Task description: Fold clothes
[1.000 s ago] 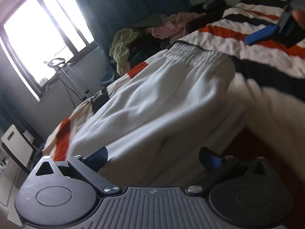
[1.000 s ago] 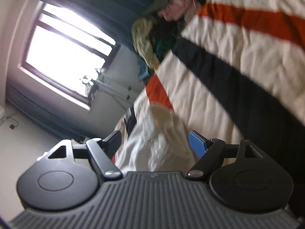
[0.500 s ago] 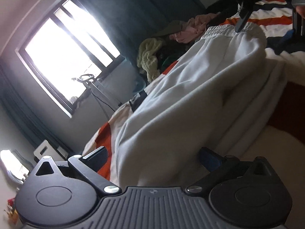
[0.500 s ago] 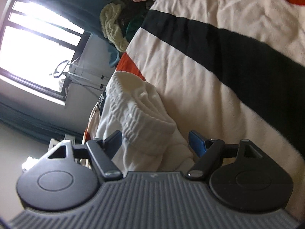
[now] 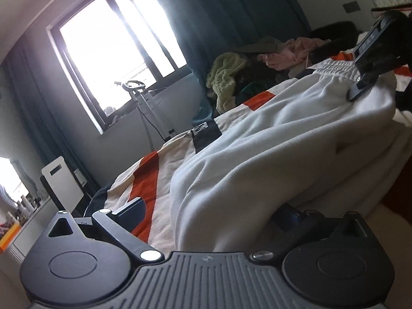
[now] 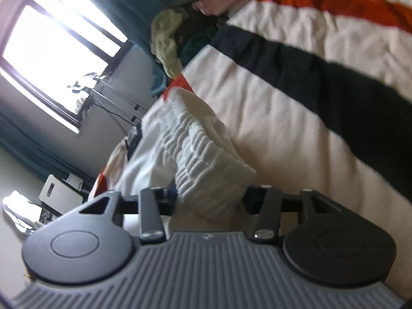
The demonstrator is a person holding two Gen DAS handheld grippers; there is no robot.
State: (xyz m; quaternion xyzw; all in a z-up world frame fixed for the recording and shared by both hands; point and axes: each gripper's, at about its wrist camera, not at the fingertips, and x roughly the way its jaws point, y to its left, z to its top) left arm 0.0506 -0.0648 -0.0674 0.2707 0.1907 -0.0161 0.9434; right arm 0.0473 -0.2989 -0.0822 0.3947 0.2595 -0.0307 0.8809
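Observation:
A white garment with a ribbed elastic waistband lies stretched across the striped bedspread. My left gripper sits at the garment's near end, jaws wide apart. The cloth lies between them and drapes over the right finger, touching neither pad firmly. My right gripper is at the waistband end with its jaws closing, and the bunched waistband fills the gap and touches both pads. In the left wrist view one of its fingers rests on the waistband at the far right.
A heap of clothes, yellow-green, pink and dark, lies at the far side of the bed under teal curtains. A bright window and a metal stand are at left. A white box stands by the bed's corner.
The right gripper has moved onto the waistband and its jaws have narrowed around it. The left gripper has slid along the bed at the garment's other end, jaws still wide.

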